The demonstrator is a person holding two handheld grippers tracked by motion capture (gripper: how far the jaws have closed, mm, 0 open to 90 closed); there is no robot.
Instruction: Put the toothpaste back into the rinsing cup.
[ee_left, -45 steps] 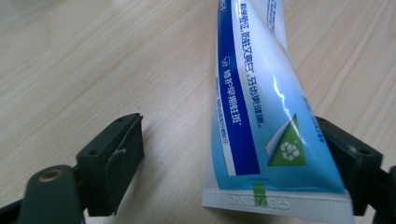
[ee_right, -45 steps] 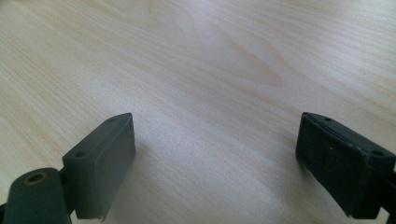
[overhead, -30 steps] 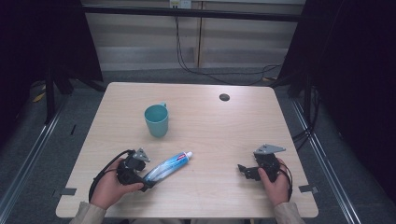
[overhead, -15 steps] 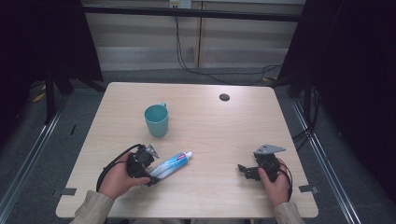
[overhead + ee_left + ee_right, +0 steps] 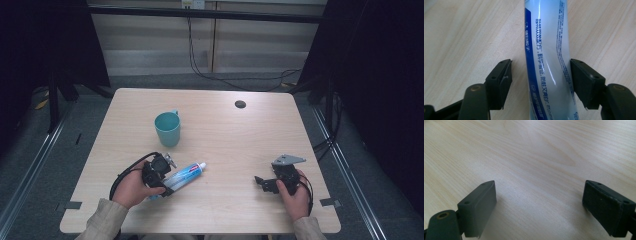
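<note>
Jaws of left gripper (image 5: 541, 75) apart around toothpaste tube (image 5: 549, 62) near front edge of table (image 5: 230, 135) (right gripper (image 5: 541, 207) open, idle). Grasp step; next, close evenly, then lift.

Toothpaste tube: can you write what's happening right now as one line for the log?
left tongs: open, straddling toothpaste tube | tube: flat on table | right tongs: open, idle over bare wood | teal cup: upright, apart

table (image 5: 225, 135) evenly lit | surroundings dark | glare on tube (image 5: 549, 50)
</note>
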